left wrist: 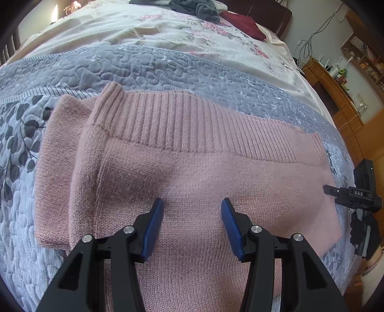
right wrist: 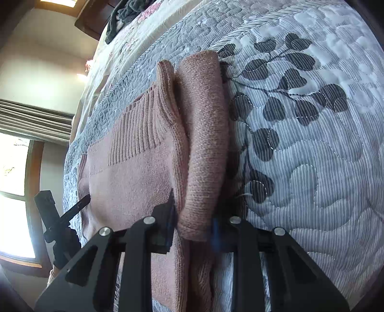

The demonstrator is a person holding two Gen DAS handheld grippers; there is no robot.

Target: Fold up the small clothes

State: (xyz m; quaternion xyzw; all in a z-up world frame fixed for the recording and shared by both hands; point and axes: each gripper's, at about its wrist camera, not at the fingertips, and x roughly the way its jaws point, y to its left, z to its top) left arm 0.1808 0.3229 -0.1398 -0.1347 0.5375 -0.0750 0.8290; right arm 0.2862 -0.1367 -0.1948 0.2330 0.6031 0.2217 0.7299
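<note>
A pink knit sweater point(left wrist: 192, 172) lies flat on the grey quilted bedspread point(left wrist: 148, 67), its ribbed band point(left wrist: 182, 124) on the far side. One sleeve point(left wrist: 55, 168) is folded lengthwise along the sweater's left side. My left gripper point(left wrist: 192, 204) hovers open over the middle of the body, and nothing is between its blue pads point(left wrist: 153, 228). In the right wrist view the same sleeve point(right wrist: 206, 144) runs away from the camera. My right gripper point(right wrist: 194, 211) stands open astride the sleeve's near cuff end. Its right finger is mostly hidden behind the cloth.
A black gripper-like device point(left wrist: 355, 194) touches the sweater's right edge, and it shows at the left as the device point(right wrist: 72, 211) in the right wrist view. Dark and red clothes point(left wrist: 242, 21) lie at the bed's far end. Wooden furniture point(left wrist: 340, 100) stands to the right.
</note>
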